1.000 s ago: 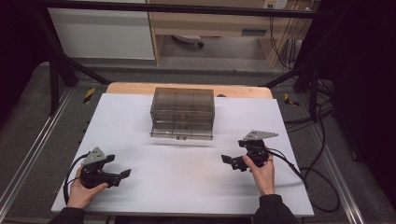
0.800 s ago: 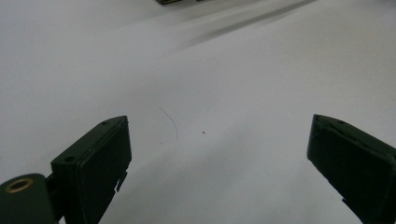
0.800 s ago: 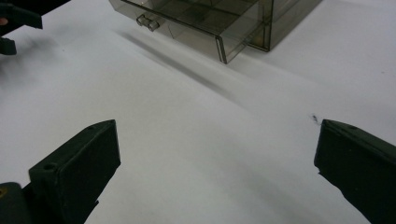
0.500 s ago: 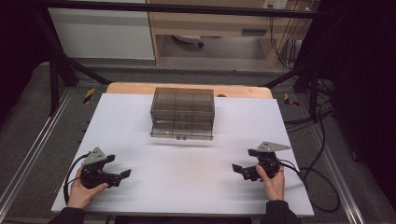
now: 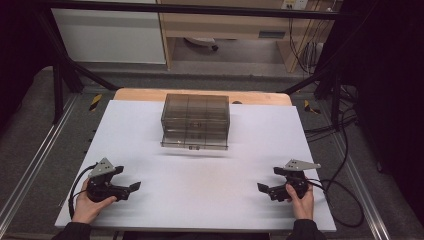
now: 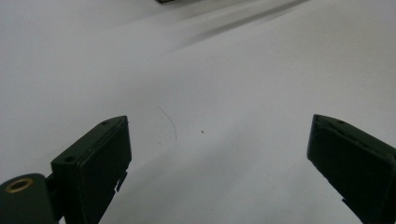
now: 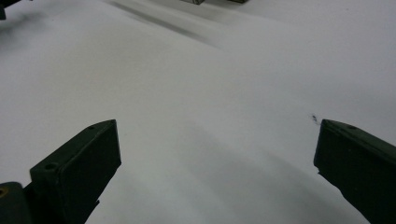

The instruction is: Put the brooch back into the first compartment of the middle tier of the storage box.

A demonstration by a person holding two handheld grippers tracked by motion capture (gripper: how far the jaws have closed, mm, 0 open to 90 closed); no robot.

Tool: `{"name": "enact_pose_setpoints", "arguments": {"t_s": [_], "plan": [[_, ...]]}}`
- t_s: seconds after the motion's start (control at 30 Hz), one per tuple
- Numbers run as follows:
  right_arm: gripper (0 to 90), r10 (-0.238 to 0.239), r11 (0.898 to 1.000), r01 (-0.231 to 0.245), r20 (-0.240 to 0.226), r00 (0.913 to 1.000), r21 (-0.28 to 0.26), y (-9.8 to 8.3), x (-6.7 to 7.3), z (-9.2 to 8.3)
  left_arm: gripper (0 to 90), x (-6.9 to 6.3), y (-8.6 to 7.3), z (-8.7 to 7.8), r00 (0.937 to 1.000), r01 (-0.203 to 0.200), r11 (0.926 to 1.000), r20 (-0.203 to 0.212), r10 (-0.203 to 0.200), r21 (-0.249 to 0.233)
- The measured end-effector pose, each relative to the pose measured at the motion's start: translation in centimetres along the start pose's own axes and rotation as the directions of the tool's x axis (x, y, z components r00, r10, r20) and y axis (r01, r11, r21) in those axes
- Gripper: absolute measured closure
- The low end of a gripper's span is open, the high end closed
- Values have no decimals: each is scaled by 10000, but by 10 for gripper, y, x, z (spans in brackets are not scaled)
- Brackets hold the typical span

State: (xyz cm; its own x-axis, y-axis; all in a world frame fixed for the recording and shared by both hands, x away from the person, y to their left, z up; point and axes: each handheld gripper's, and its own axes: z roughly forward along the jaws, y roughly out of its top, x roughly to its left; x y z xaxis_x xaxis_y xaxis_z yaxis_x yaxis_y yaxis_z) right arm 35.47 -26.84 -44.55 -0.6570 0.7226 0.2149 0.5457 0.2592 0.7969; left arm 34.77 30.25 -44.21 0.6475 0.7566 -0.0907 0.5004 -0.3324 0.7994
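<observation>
A smoky see-through plastic box (image 5: 195,120) with small compartments stands at the back middle of the white table (image 5: 200,175). My left gripper (image 5: 131,190) rests low at the near left corner in a hand, its jaws pointing right and open with nothing between them. In the left gripper view its jaws (image 6: 217,154) stand wide apart over bare white table. My right gripper (image 5: 264,191) sits at the near right in the other hand, pointing left and open. The right gripper view shows its jaws (image 7: 217,154) spread over the white surface, empty. Both grippers are far from the box.
A strip of wooden tabletop (image 5: 150,95) shows behind the white sheet. Black frame bars (image 5: 60,70) and metal rails (image 5: 30,170) flank the table. Cables (image 5: 345,195) trail off the right edge. A white cabinet (image 5: 107,35) stands beyond the table.
The right gripper has drawn back toward the near right edge and slightly outward. The left gripper and the box have stayed where they were.
</observation>
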Motion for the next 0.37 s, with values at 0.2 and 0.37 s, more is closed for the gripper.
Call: {"name": "enact_pose_setpoints", "arguments": {"t_s": [0.2, 0.37], "plan": [[8, -75, 10000, 75, -51, 10000, 64, -3, 0, 1, 65, -1, 0, 1, 10000, -27, 10000, 38, 27, 23], [6, -91, 10000, 91, -73, 9999, 21, -3, -1, 0, 65, -2, 1, 2, 10000, -46, 10000, 68, 46, 23]]}}
